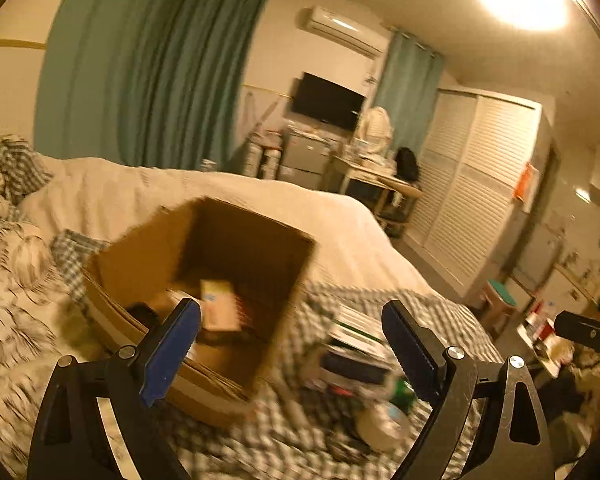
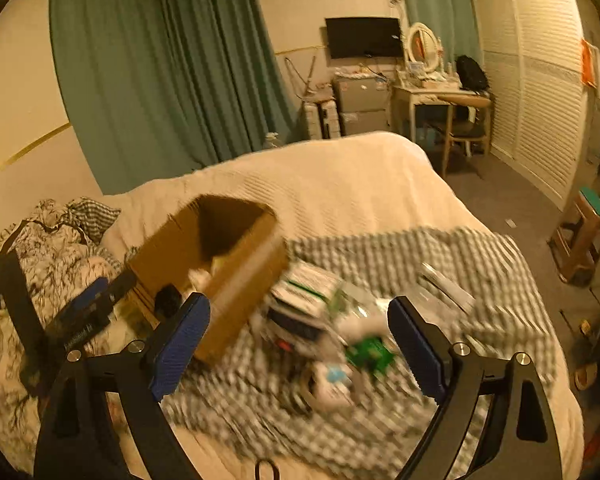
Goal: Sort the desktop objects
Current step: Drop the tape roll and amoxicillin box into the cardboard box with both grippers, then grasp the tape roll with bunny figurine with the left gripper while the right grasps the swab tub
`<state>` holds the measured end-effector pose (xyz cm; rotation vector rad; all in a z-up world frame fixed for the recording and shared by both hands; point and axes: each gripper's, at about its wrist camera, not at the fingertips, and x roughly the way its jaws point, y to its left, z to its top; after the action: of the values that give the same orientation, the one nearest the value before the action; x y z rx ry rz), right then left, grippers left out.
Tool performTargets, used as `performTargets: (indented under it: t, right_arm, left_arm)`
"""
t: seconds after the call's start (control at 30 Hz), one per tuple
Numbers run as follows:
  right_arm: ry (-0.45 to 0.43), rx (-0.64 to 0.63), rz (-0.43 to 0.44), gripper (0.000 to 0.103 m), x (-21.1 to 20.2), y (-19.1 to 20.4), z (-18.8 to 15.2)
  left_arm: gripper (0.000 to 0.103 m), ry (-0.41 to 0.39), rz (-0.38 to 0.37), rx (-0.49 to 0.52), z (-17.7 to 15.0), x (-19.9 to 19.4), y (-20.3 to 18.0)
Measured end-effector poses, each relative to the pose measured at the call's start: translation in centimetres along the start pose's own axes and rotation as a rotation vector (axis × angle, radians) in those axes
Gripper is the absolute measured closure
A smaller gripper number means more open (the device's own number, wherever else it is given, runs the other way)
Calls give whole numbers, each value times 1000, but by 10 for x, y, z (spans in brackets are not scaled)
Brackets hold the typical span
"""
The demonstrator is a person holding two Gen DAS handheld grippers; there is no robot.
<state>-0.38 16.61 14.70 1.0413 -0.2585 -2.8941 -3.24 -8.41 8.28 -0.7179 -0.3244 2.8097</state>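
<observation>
An open cardboard box sits on the bed with a small pale carton and dark items inside; it also shows in the right wrist view. Beside it on the checked cloth lies a blurred pile: stacked books, a green packet, a white roundish item. My left gripper is open and empty, above the box's near corner and the pile. My right gripper is open and empty above the pile. The left gripper shows at the right view's left edge.
The bed has a white quilt and patterned bedding at left. Green curtains, a TV, a desk with chair, louvred wardrobe doors and a small stool stand beyond. Both views are motion-blurred.
</observation>
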Motion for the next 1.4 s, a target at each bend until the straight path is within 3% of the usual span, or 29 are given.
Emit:
performTargets:
  t: [0.17, 0.33, 0.8, 1.03, 1.27, 1.4]
  right_arm:
    - [8, 19, -46, 12, -20, -48, -25]
    - [20, 37, -38, 12, -19, -95, -40]
    - [124, 95, -20, 12, 71, -188, -69]
    - [159, 99, 1, 12, 105, -203, -81]
    - [172, 66, 10, 12, 121, -190, -83]
    - [183, 6, -17, 12, 129, -170, -84]
  left_arm:
    - [3, 68, -41, 72, -37, 8, -53]
    - [3, 148, -26, 144, -69, 36, -89]
    - [3, 244, -86, 151, -116, 125, -135]
    - [3, 283, -117, 235, -141, 150, -143]
    - [3, 339, -93, 368, -167, 177, -148]
    - [6, 397, -87, 341, -175, 190, -136]
